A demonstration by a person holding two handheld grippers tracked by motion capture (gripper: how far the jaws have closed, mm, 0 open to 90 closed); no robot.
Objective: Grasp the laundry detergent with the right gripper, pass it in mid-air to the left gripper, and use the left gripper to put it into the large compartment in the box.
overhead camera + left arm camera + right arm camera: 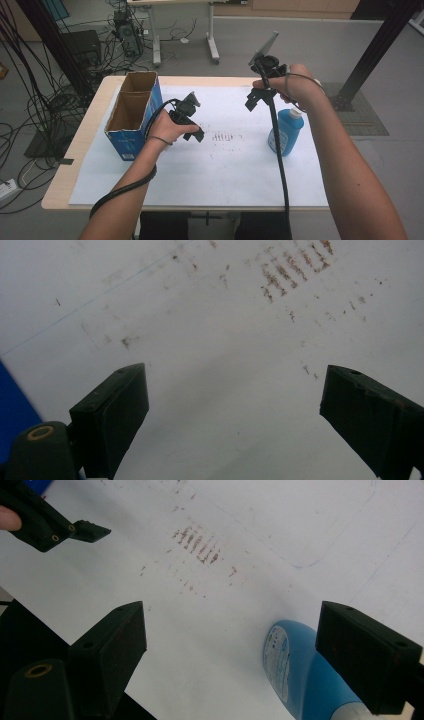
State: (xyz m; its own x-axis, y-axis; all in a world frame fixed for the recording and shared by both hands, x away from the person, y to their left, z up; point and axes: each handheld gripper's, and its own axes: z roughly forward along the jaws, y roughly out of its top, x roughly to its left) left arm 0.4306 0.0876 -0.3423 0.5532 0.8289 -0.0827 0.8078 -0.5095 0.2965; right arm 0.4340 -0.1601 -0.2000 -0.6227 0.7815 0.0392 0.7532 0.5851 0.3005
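The blue bottle (285,132) lies on the white table sheet (225,170) below the right gripper (256,100), whose jaws stand wide and empty; its cap end is cut off in the right gripper view. The left gripper (196,131), also open and empty, hovers near the blue cardboard box (134,120).

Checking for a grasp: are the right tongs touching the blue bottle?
Apart. The right gripper view shows the right tongs open, with the bottle lying on the sheet beyond them.
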